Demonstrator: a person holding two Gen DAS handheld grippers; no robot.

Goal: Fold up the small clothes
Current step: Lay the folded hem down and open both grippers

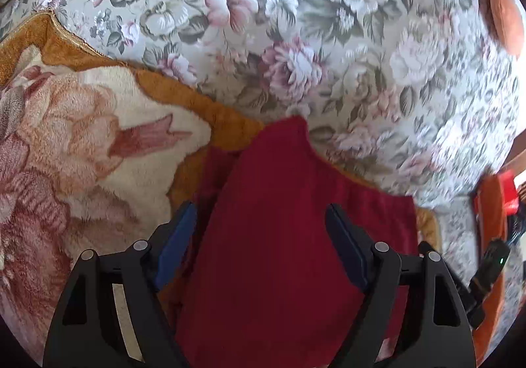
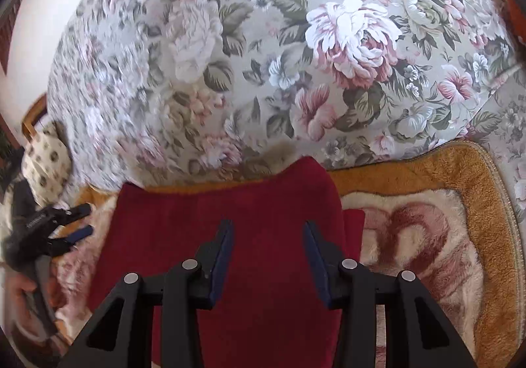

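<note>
Flowered bedspread [image 1: 296,23] lies under a fluffy orange-edged blanket [image 1: 82,125]. On the blanket rests a dark red garment [image 2: 203,223], smooth and partly folded, its long axis running away from both cameras. Left gripper [image 1: 261,223] and right gripper [image 2: 268,236] hover above it, fingers spread.

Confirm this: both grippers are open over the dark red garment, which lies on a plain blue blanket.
Not quite. The blanket is not plain blue: it is plush, with an orange-gold border and a pink floral print, as the right wrist view shows. The left gripper and right gripper are indeed open over the dark red garment.
</note>
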